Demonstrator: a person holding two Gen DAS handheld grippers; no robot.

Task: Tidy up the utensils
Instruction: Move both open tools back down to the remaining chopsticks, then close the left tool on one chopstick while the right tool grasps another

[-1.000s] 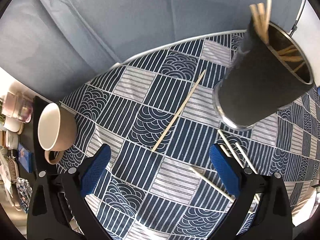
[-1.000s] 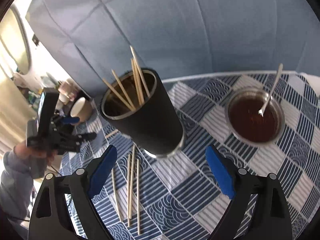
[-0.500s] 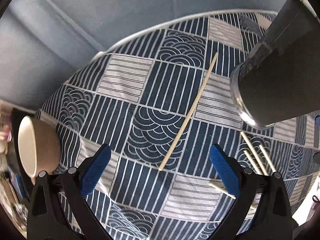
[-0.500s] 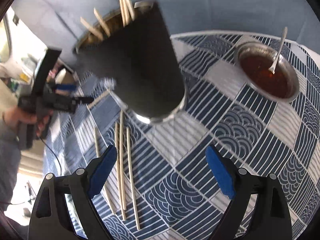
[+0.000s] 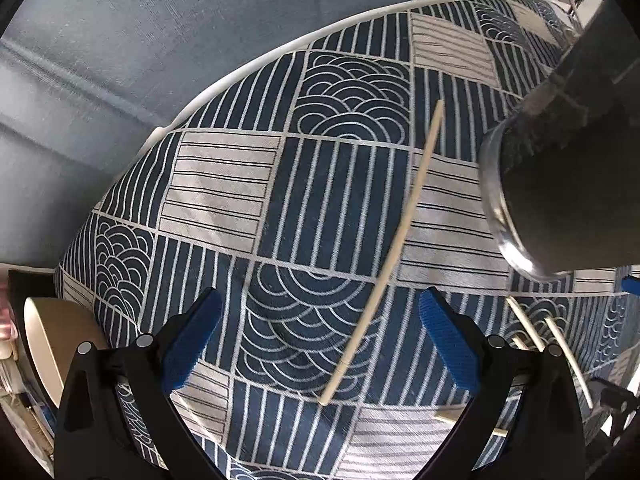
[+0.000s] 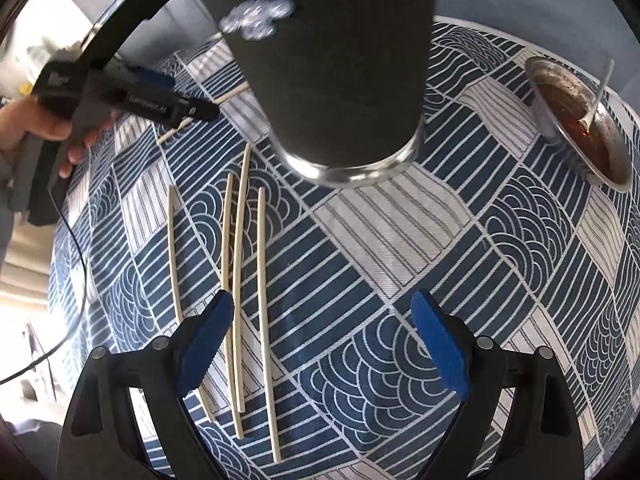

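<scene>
A tall black holder cup [image 6: 340,64] with a steel base stands on the patterned tablecloth; it also shows at the right of the left wrist view [image 5: 560,184]. My left gripper [image 5: 320,344] is open, low over a single wooden chopstick [image 5: 396,248] whose near end lies between the jaws. In the right wrist view the left gripper [image 6: 200,110] reaches in from the left over that chopstick [image 6: 232,94]. My right gripper [image 6: 320,344] is open and empty, just right of several loose chopsticks [image 6: 240,272] lying side by side in front of the cup.
A steel bowl of brown sauce [image 6: 580,120] with a spoon [image 6: 600,92] sits at the far right. A beige mug [image 5: 52,344] lies on its side at the left table edge. More chopsticks [image 5: 560,344] lie to the right of the left gripper. A blue-grey wall stands behind the round table.
Both grippers have dropped lower and closer to the table. The left one has closed in on the single chopstick; the right one has come down beside the loose chopsticks. Both stay open.
</scene>
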